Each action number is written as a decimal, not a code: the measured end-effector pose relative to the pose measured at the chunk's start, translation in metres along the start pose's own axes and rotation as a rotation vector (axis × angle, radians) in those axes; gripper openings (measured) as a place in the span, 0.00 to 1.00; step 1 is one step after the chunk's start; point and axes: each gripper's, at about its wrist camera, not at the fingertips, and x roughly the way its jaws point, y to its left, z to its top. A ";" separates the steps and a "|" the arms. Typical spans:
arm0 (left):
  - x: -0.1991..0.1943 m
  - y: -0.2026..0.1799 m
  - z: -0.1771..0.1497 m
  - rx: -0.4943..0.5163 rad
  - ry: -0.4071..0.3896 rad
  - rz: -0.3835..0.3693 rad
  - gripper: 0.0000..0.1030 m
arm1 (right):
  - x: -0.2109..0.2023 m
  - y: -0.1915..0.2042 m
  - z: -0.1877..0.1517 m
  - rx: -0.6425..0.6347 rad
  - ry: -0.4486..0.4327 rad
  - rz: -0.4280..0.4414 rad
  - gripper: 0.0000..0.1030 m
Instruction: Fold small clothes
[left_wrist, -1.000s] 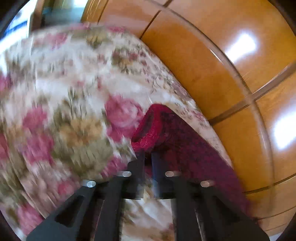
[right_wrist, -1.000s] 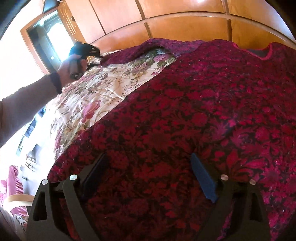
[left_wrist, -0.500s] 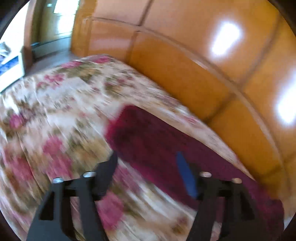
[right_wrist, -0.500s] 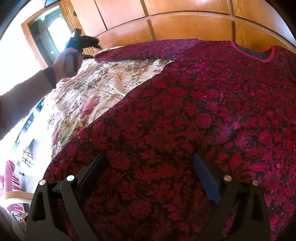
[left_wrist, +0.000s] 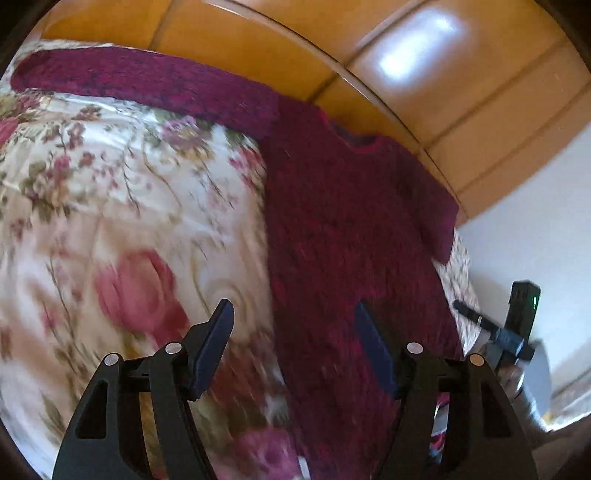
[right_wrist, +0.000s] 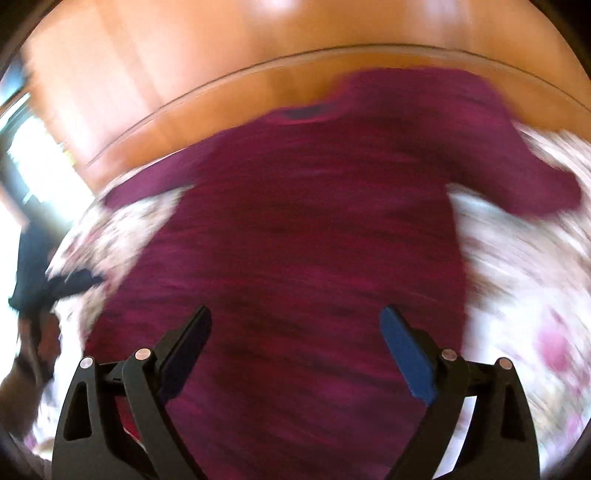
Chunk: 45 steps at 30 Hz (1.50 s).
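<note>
A dark red patterned top (left_wrist: 343, 229) lies spread flat on a floral bedspread (left_wrist: 110, 192), neck toward the wooden headboard, its left sleeve (left_wrist: 140, 79) stretched out along the headboard. My left gripper (left_wrist: 293, 325) is open and empty, held above the garment's left edge. In the right wrist view the same top (right_wrist: 306, 229) fills the middle, blurred by motion. My right gripper (right_wrist: 295, 328) is open and empty above its lower body. The right gripper also shows at the right edge of the left wrist view (left_wrist: 509, 332).
A wooden headboard (left_wrist: 369, 55) runs along the far side of the bed. A white wall (left_wrist: 546, 236) lies to the right. The person's dark-sleeved left arm (right_wrist: 33, 280) shows at the left of the right wrist view.
My left gripper let go of the sleeve, opened, and swung back and right toward the garment's body. My right gripper pulled back and turned to face the whole top.
</note>
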 end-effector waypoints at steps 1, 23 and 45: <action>0.000 -0.004 -0.005 0.006 -0.002 0.020 0.65 | -0.006 -0.017 -0.008 0.043 0.019 -0.025 0.88; 0.112 -0.105 0.020 0.158 0.032 0.169 0.67 | 0.018 -0.237 0.051 0.779 -0.262 0.086 0.65; 0.127 -0.107 0.015 0.222 0.069 0.216 0.70 | -0.006 -0.351 0.158 0.649 -0.341 -0.512 0.14</action>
